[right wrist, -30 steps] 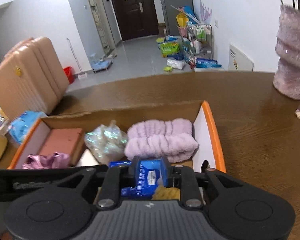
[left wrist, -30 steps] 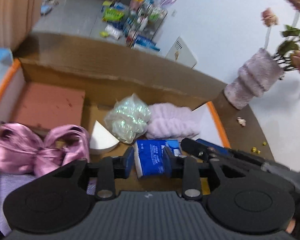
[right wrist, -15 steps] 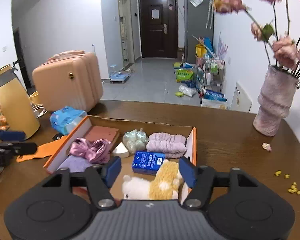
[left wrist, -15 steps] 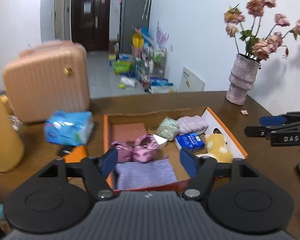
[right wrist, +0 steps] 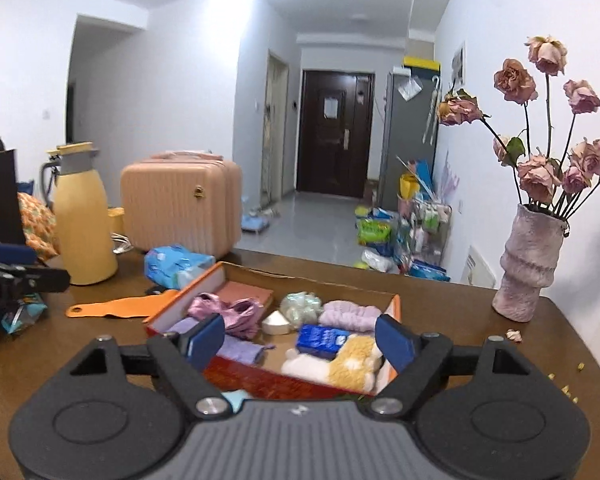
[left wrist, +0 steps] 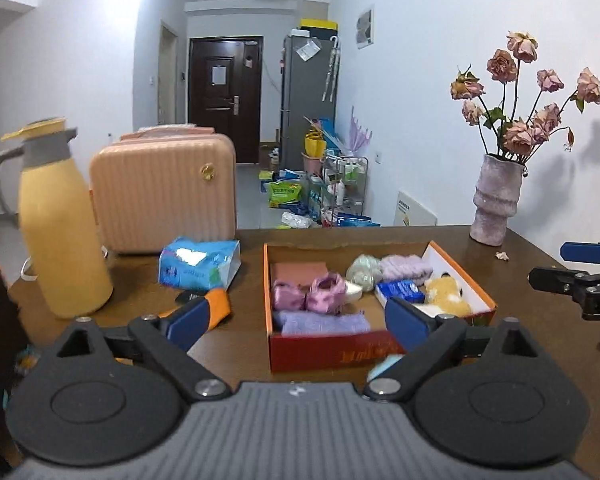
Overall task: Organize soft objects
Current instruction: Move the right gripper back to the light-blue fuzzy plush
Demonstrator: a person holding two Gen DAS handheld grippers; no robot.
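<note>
An orange-rimmed red box (left wrist: 332, 354) (right wrist: 260, 380) on the brown table holds a pink satin bow (left wrist: 310, 296), a lilac cloth (left wrist: 324, 324), a blue tissue pack (left wrist: 400, 290) (right wrist: 322, 340), a yellow and white plush (left wrist: 446, 296) (right wrist: 348, 364), a fluffy lilac headband (left wrist: 406, 268) and a shiny green pouch (left wrist: 364, 272). My left gripper (left wrist: 298, 320) hangs in front of the box, its jaws opening, with nothing between them. My right gripper (right wrist: 300, 340) hangs near the box's front right, its jaws also opening and empty.
A yellow jug (left wrist: 60, 232), a pink case (left wrist: 164, 192) and a blue tissue bag (left wrist: 198, 266) stand left of the box. An orange strip (right wrist: 120, 306) lies beside it. A vase (left wrist: 496, 200) of dried roses stands at the back right.
Both grippers let go of the blue tissue pack, which now lies in the box. They drew back and up out of the box, and their jaws opened wide.
</note>
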